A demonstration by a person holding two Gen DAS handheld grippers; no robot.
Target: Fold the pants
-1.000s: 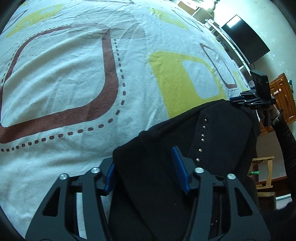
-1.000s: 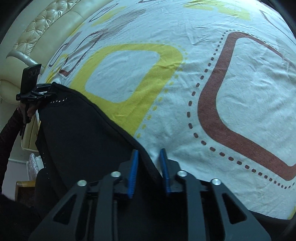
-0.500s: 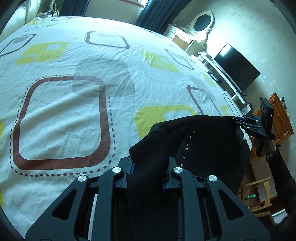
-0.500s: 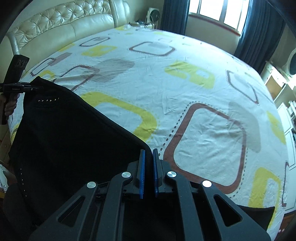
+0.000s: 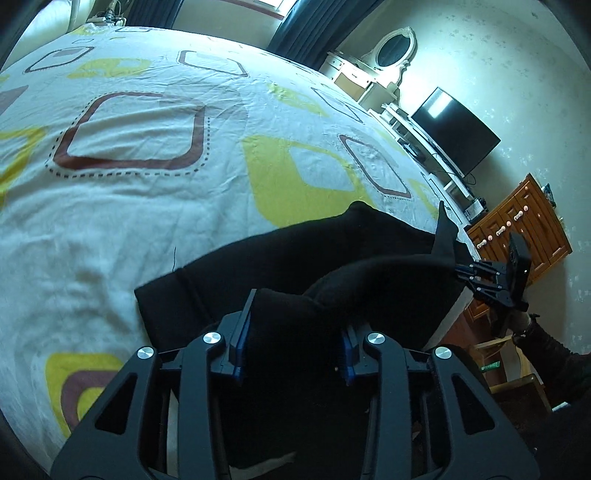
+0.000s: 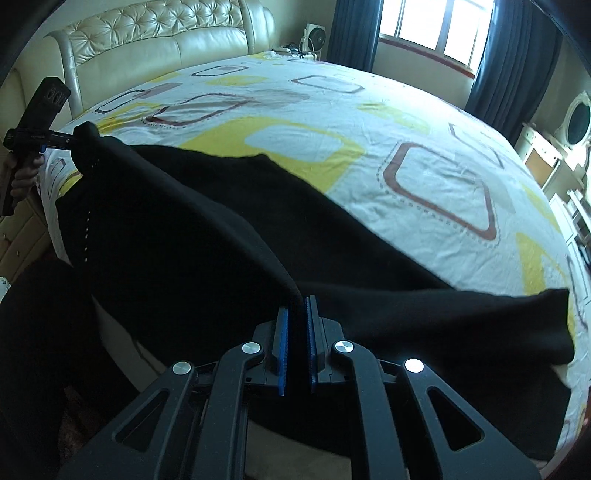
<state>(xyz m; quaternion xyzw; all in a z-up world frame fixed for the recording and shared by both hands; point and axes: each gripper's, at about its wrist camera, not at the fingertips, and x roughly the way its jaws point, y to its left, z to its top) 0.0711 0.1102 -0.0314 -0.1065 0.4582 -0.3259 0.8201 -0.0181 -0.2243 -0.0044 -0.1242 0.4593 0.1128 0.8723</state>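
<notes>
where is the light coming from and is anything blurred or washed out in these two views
Right wrist view: daylight enters through the window, blown out white; the black pants show almost no detail, and their far edge looks slightly smeared. Left wrist view: the tv carries a bright reflection; the near bedsheet looks soft. Both views bend strongly at the rim.

I see plain black knit pants [image 6: 229,236] with a row of small pale studs. White cotton bedsheet [image 5: 140,206] carries yellow, brown and grey rounded squares, some dotted-outlined. My black left gripper [image 5: 293,341] and black right gripper [image 6: 295,339] have blue pads. Cream tufted leather headboard [image 6: 147,40]; dark navy curtains [image 6: 506,48].
</notes>
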